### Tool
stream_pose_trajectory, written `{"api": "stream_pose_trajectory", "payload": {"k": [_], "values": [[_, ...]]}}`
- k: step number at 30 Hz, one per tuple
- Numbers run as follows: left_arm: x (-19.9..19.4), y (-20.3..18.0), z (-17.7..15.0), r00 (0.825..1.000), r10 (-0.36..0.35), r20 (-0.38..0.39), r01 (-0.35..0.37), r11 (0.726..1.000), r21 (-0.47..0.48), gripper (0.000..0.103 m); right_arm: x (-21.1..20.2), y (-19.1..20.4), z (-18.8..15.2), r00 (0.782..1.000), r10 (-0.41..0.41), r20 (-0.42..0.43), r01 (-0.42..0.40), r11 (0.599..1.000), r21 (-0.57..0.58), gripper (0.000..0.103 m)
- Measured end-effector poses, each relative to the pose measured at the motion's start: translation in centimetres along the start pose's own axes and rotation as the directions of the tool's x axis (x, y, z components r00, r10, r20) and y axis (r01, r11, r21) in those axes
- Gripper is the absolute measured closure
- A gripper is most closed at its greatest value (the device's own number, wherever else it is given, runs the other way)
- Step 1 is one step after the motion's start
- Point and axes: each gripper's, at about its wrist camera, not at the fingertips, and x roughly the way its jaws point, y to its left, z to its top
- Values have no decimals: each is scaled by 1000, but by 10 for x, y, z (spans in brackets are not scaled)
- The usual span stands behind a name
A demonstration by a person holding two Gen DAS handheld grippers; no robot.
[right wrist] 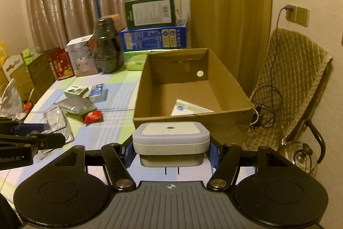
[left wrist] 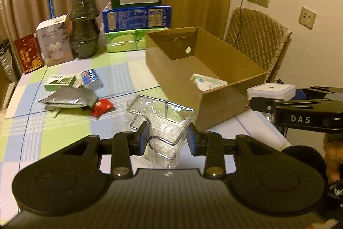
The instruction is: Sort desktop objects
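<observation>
My left gripper (left wrist: 168,138) is shut on a clear plastic package (left wrist: 163,119), held above the checked tablecloth just left of an open cardboard box (left wrist: 214,98). My right gripper (right wrist: 170,152) is shut on a white square plug-in night light (right wrist: 170,138), its two prongs showing underneath, held in front of the box's near wall (right wrist: 193,121). A white and green packet (right wrist: 188,109) lies inside the box. From the right wrist view the clear package (right wrist: 57,123) and the left gripper appear at the left. From the left wrist view the night light (left wrist: 271,90) shows at the right.
On the cloth left of the box lie a grey pouch (left wrist: 68,98), a red wrapper (left wrist: 103,107), a green box (left wrist: 60,82) and a blue pack (left wrist: 91,78). Stacked cartons (left wrist: 137,14) and a dark wrapped jar (left wrist: 84,27) stand at the back. A quilted chair (right wrist: 293,87) stands right of the table.
</observation>
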Motion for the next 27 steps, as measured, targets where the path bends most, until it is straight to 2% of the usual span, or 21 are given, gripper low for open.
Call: {"api": "stream_pose_trajectory", "payload": {"k": [27], "values": [[37, -39, 29, 998, -65, -7, 65, 997, 42, 71, 8, -49, 9, 999, -41, 1, 41, 997, 62, 41]]}}
